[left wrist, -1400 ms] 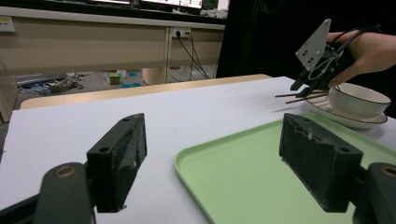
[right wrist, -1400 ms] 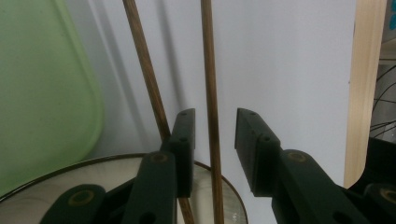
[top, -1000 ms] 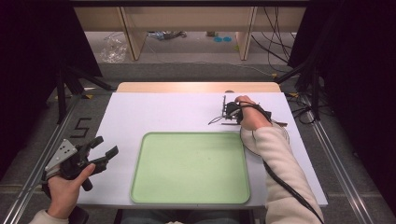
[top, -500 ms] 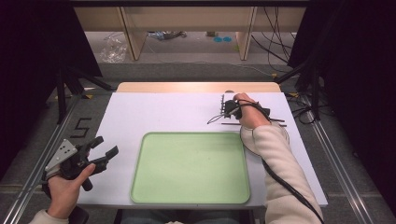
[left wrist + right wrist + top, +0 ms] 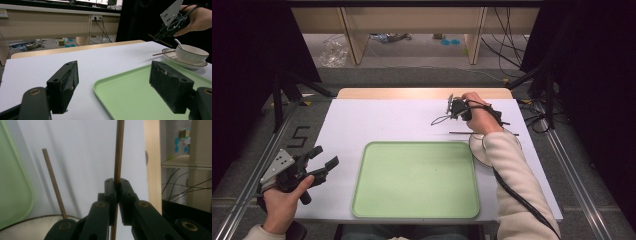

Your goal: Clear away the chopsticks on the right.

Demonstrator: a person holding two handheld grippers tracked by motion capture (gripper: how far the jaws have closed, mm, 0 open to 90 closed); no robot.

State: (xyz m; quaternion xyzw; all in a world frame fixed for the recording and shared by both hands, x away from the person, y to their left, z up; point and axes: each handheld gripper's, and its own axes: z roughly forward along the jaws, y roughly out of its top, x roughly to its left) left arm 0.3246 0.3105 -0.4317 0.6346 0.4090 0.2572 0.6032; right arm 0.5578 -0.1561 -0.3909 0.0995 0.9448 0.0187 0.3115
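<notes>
My right gripper (image 5: 117, 182) is shut on a thin wooden chopstick (image 5: 119, 150), which runs straight up between its jaws. In the high view that gripper (image 5: 451, 106) hovers over the far right part of the white table. A second chopstick (image 5: 482, 133) lies flat with one end on a white plate (image 5: 476, 148). On the plate stands a white bowl (image 5: 191, 53) with a spoon (image 5: 178, 43) in it. My left gripper (image 5: 326, 155) is open and holds nothing, at the near left corner beside the green tray (image 5: 417, 180).
The pale green tray (image 5: 130, 92) has nothing on it and takes up the table's near middle. The right forearm lies over the plate and the tray's right edge. A wooden strip (image 5: 422, 93) borders the far side of the table; cables hang off to the right.
My right gripper has shifted slightly left and away with its chopstick. The left gripper has stayed where it was.
</notes>
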